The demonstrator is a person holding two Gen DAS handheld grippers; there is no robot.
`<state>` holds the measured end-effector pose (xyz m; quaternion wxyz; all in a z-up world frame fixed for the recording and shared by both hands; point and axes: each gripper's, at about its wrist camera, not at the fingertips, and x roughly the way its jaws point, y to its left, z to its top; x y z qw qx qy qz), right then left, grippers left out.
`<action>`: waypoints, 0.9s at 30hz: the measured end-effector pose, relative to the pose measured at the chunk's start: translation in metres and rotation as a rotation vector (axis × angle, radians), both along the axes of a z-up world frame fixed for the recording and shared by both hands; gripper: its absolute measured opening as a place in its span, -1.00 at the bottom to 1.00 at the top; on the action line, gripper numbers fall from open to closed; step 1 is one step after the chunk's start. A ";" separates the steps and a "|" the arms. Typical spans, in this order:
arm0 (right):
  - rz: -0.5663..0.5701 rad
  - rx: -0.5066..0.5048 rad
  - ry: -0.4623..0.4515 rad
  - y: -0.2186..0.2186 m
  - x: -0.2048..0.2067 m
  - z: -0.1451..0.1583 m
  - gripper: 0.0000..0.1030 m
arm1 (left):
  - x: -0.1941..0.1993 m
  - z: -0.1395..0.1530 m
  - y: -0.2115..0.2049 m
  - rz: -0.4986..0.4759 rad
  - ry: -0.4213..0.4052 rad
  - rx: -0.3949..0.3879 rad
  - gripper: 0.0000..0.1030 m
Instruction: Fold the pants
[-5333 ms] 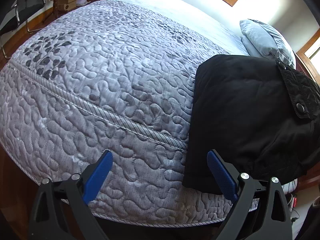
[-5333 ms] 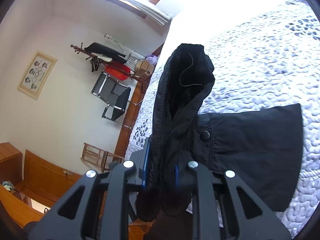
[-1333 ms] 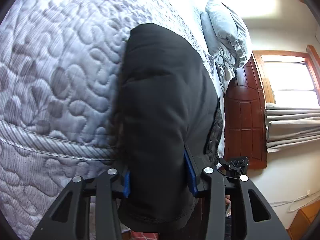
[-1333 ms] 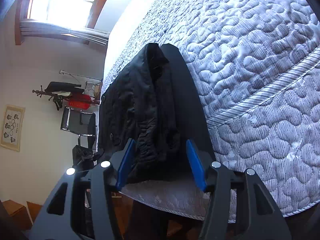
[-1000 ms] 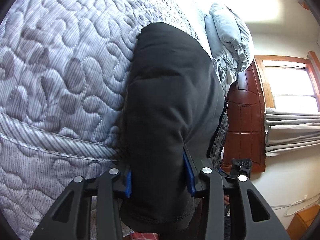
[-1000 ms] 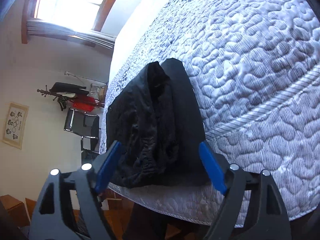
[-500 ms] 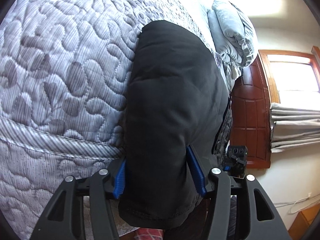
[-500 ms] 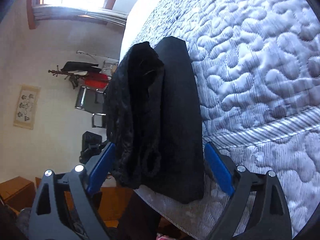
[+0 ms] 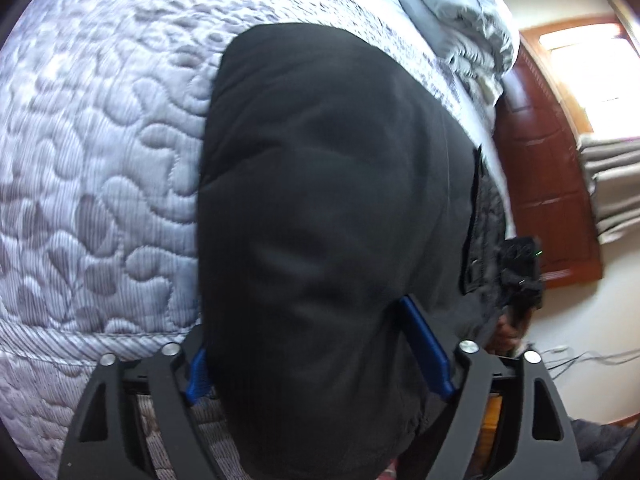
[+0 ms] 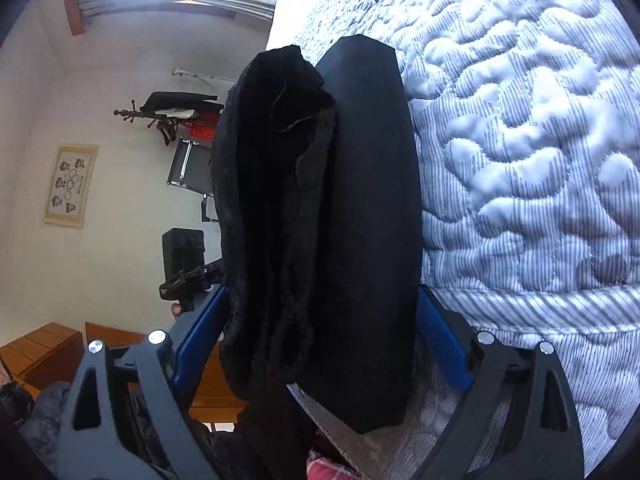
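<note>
Quilted grey bedspread (image 9: 100, 152) filling most of both views, a striped band running along its edge. Folded black pants (image 9: 332, 208) lying at that edge of the bed, near end overhanging toward the cameras. Left wrist view only: smooth broad top face of the bundle, grey pillows (image 9: 452, 4) beyond it, dark red wooden door (image 9: 544, 168) at right. Right wrist view only: pants (image 10: 320, 208) seen edge-on, fuzzy lining layer stacked against a smooth outer layer; coat rack (image 10: 168, 116) and framed picture (image 10: 70, 186) on the far wall. Left gripper (image 9: 320, 364) spread wide, blue pads (image 9: 426, 350) flanking the bundle's thick end, firm hold not discernible. Right gripper (image 10: 320, 340) likewise wide apart, blue pads (image 10: 200, 332) either side of the stacked layers, not squeezing them.
</note>
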<state>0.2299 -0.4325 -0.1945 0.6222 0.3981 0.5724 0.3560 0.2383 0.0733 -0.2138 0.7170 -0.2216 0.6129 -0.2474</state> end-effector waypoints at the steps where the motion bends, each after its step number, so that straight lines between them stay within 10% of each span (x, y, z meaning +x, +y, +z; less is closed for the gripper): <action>1: 0.005 -0.014 0.000 0.003 0.001 0.001 0.78 | 0.000 0.001 -0.003 0.000 -0.002 0.015 0.69; 11: -0.002 -0.128 -0.018 0.036 0.012 0.009 0.78 | 0.017 0.004 -0.039 0.061 0.026 0.141 0.94; 15: -0.046 -0.135 -0.053 0.035 -0.002 0.018 0.14 | 0.021 0.007 -0.046 0.074 0.009 0.146 0.93; 27: -0.120 -0.165 -0.086 0.049 -0.012 0.043 -0.22 | 0.021 0.023 -0.033 0.109 -0.082 0.124 0.37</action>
